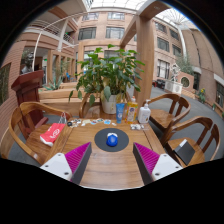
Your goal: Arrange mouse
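Note:
A blue mouse (112, 139) sits on a round dark mouse mat (112, 141) at the middle of a round wooden table (110, 168). My gripper (112, 158) hangs above the near part of the table, short of the mat. Its two fingers with magenta pads (77, 157) stand wide apart with nothing between them. The mouse lies just ahead of the fingers, centred on the gap between them.
Beyond the mat stand a white bottle (144, 113), a blue cup (120, 110) and several small items. A large potted plant (106, 72) rises behind. Wooden chairs (35, 130) ring the table; a red item (53, 132) lies on the left one.

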Available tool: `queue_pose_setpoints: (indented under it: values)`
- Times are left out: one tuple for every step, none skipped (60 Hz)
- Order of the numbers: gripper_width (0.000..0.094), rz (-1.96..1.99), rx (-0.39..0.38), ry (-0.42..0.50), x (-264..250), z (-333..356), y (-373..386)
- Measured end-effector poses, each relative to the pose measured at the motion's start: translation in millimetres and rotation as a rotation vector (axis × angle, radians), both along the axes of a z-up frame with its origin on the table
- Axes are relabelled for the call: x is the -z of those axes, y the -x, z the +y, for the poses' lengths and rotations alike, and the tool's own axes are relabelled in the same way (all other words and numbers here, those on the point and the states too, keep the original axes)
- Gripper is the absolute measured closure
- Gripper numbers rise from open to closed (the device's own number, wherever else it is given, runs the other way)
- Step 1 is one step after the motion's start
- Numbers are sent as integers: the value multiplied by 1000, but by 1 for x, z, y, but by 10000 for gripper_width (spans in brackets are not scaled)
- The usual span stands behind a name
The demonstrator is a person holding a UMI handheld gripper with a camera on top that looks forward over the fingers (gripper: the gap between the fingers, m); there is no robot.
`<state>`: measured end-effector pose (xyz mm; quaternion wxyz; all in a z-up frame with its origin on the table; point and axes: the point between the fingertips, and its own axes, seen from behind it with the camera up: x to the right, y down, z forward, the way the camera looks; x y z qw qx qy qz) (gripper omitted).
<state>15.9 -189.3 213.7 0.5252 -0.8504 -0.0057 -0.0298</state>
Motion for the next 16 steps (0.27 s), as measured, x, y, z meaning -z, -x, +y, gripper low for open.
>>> queue_pose_setpoints:
  values:
    - [82,1,-1,3,0,-1,0]
    - [80,4,-2,7,1,-3,1]
    - [80,7,-4,10,2,-4,2]
    - [80,9,-6,12,2,-5,2]
    - [80,8,-6,12,2,-6,2]
    - [80,4,-6,11,2,-6,2]
    - [80,-2,-6,10,2,-7,1]
    - [79,-6,-8,8,3,-5,0]
    - [80,-8,-9,7,3,-5,0]
    - [81,-9,-10,4,3,-5,0]
    - [80,-10,-10,3,3,-5,0]
    - [80,-12,-9,1,2,-5,0]
    - [79,-14,-8,1,2,-5,-1]
    - [80,-16,-6,1,3,-3,-2]
    - [82,-19,-3,2,3,-4,-2]
    - [81,-20,-1,4,3,-4,-3]
